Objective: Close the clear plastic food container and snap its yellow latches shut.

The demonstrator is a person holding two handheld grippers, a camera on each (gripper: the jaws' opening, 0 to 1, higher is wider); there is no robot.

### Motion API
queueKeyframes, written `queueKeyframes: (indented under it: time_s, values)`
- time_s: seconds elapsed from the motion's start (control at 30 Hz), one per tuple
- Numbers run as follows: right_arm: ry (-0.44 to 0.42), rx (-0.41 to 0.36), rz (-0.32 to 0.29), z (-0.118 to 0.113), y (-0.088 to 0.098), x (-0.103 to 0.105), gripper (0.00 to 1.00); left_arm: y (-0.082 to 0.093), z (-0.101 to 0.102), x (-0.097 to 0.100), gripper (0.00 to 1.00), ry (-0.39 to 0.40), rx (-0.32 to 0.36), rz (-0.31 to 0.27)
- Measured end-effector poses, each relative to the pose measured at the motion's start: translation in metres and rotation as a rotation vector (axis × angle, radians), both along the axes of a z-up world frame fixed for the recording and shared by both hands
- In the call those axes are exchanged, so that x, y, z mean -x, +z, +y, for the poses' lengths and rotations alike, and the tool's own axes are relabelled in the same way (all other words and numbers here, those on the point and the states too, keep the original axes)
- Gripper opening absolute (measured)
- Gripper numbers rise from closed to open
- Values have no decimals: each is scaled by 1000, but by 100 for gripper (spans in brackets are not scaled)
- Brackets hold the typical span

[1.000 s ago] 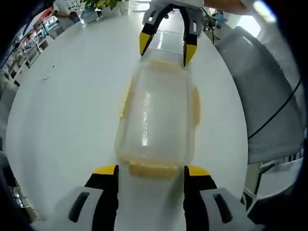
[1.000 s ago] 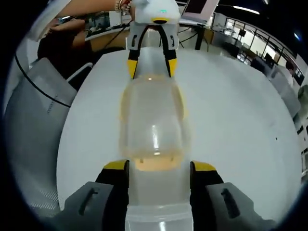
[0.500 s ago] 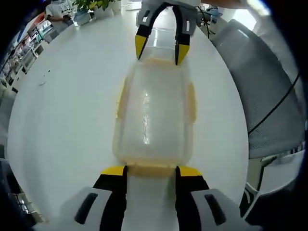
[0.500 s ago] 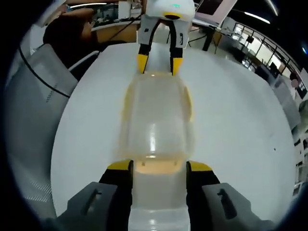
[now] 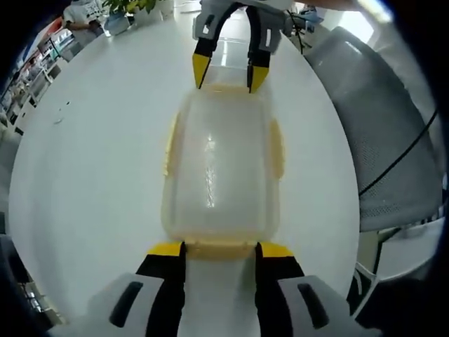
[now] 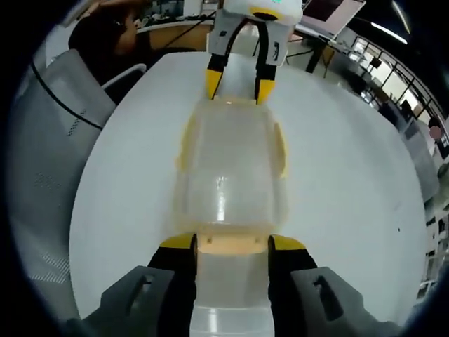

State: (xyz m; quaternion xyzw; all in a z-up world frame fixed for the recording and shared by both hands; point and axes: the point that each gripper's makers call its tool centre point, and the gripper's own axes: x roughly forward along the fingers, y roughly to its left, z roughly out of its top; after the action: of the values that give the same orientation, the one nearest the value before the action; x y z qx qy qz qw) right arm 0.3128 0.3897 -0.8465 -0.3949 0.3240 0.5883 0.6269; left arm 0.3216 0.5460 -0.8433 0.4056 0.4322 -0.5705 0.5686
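Where table [image 5: 91, 175] spreads, container [image 5: 219, 165] central

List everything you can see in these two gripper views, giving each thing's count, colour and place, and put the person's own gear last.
Clear plastic food container: one, see-through with yellow latches, middle of the table, lid on.
Yellow latches: four, yellow, one on each side and each end of the container.
Round white table: one, white, under the container.
Grey mesh chair: one, grey, at the table's edge.
Left gripper: one, black with yellow-tipped fingers, at the container's near end latch.
Right gripper: one, same colours, at the opposite end latch.
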Motion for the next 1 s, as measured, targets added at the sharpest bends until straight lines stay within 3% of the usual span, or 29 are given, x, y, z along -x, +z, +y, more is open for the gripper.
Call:
queueKeyframes:
  time_s: [0.43, 1.0]
  values:
    - [-26, 31, 47, -1, -2, -2, 35, -2, -1, 2, 33, 18, 11, 57]
    - [-7, 5, 40, 0, 3, -1, 34, -1, 0, 4, 33, 18, -34, 39]
